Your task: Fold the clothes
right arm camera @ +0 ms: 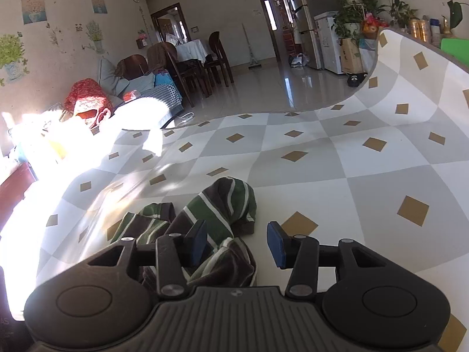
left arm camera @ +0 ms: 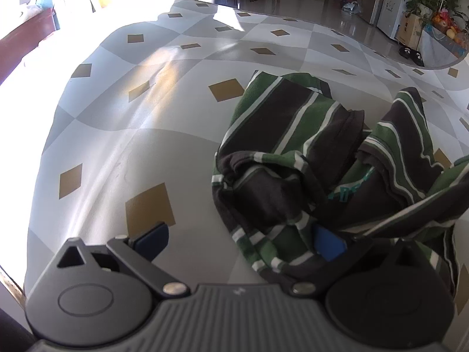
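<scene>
We scan for readable text and find almost none. On the striped garment (left arm camera: 293, 135), in the left wrist view, we spot teal lettering (left arm camera: 348, 192) printed on a dark inner fold, but it is creased and partly tucked under, so we cannot make out any word. Over in the right wrist view, we pick up pale characters (right arm camera: 4, 321) at the far lower left edge, cut off by the frame and too faint to read. The wall pictures (right arm camera: 33, 10) and the boxes (right arm camera: 350, 55) across the room carry markings too small for us to read.
</scene>
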